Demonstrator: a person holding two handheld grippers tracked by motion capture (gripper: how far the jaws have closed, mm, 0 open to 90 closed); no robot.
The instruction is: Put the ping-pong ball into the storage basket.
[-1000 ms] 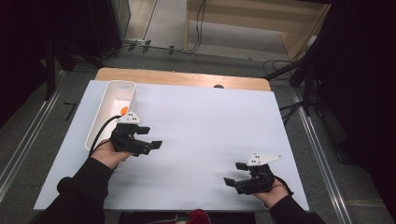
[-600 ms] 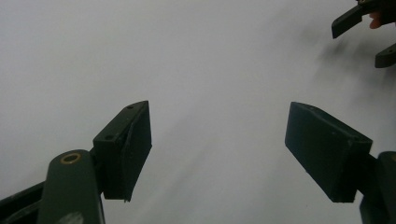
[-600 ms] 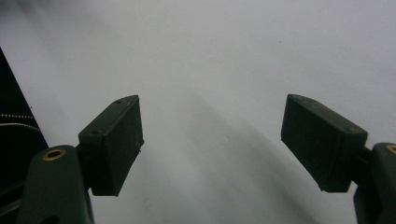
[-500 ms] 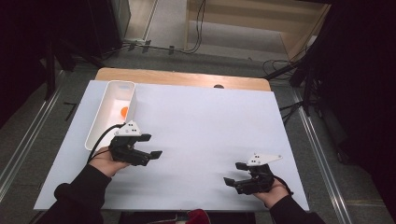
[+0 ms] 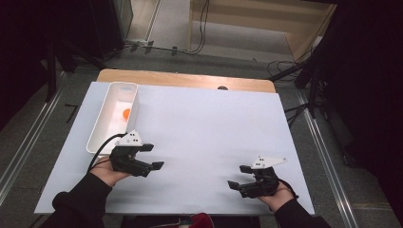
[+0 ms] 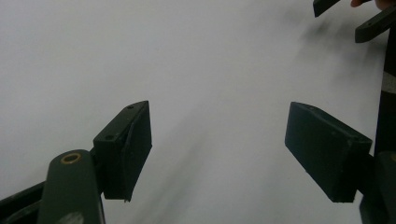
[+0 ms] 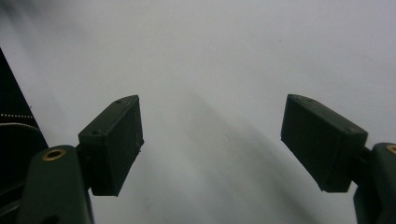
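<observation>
White sheeting covers the table (image 5: 214,142), and the one loose thing on it is a small orange ball (image 5: 126,113) lying inside a long white bin (image 5: 100,129) near the far left corner. The bin's long axis runs from about 7 o'clock to 1 o'clock in the high view, and the ball sits in its far half, close to the right wall.

From the left gripper (image 5: 151,156) the ball lies at roughly 11 o'clock, near but clearly apart, with the bin's near end just beside the hand. The left gripper's fingers (image 6: 126,144) point toward 3 o'clock, across the table and away from the bin, so the ball is behind and to the side of the way they face. They stand spread with bare sheet between them.

The right gripper (image 5: 240,176) rests near the front right corner, well apart from the bin, with the ball far off at about 10 o'clock. Its fingers (image 7: 112,140) are spread too, holding nothing, and point toward 9 o'clock.

By my judgement the left hand is much the nearer, and any reach for the ball would have to turn those fingers back toward 11 o'clock and come down over the bin's right wall along its length.
</observation>
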